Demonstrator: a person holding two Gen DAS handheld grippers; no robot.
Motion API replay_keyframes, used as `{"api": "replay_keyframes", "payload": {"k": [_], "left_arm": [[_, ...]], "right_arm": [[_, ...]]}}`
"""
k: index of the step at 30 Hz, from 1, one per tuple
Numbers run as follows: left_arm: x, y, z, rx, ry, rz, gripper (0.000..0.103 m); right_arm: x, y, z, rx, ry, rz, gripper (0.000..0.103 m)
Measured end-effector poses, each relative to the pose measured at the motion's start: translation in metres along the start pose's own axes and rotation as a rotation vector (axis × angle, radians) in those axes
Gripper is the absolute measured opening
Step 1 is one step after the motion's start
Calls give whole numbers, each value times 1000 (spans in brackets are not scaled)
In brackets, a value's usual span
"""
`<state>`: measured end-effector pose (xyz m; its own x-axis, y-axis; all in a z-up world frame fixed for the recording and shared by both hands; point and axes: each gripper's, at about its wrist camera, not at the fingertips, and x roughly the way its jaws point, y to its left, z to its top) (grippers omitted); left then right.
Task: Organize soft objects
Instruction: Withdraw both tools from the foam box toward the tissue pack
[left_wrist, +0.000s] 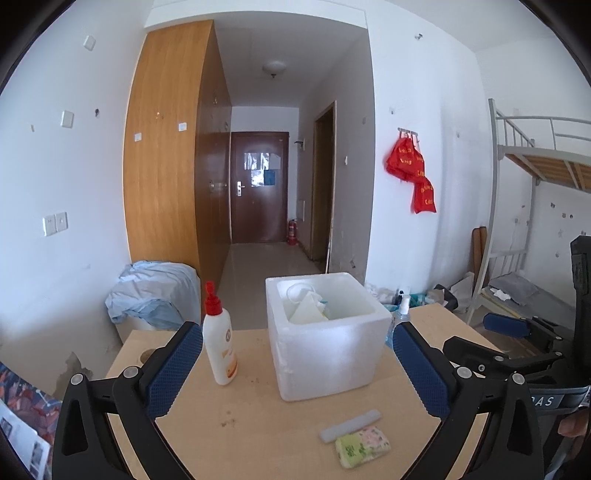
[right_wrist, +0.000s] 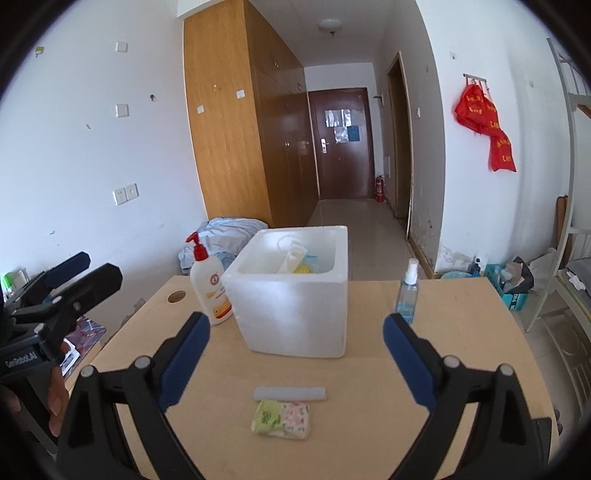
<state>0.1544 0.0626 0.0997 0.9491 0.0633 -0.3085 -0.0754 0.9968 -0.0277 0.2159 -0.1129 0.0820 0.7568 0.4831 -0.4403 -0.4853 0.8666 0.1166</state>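
A white foam box (left_wrist: 325, 343) (right_wrist: 295, 291) stands on the wooden table (left_wrist: 258, 435) (right_wrist: 461, 332) with white and yellow soft items inside. In front of it lie a grey soft bar (left_wrist: 350, 425) (right_wrist: 290, 393) and a green and floral tissue pack (left_wrist: 362, 446) (right_wrist: 281, 420). My left gripper (left_wrist: 295, 369) is open and empty above the table, facing the box. My right gripper (right_wrist: 295, 365) is open and empty, above the bar and pack. The right gripper also shows at the right edge of the left wrist view (left_wrist: 517, 332), the left gripper at the left edge of the right wrist view (right_wrist: 70, 280).
A white lotion bottle with a red pump (left_wrist: 218, 339) (right_wrist: 208, 288) stands left of the box. A blue spray bottle (right_wrist: 407, 291) (left_wrist: 400, 314) stands right of it. A round hole (right_wrist: 176, 296) is in the table's far left corner. Blue cloth (left_wrist: 155, 295) lies beyond.
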Motion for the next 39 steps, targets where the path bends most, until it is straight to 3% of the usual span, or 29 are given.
{"api": "replay_keyframes", "payload": {"k": [13,30,39], "left_arm": [[-17,-14,-26,-2,32,-26,103],[33,-26,-97,-31,228,-74,103],[71,-30,-128,-28,305,-100,103]], "right_arm": [[-10,1,-28,-8,20,6,97],[28,-34,-62,3,167,-22,97],[50,-41,-71,2,224,48,97]]}}
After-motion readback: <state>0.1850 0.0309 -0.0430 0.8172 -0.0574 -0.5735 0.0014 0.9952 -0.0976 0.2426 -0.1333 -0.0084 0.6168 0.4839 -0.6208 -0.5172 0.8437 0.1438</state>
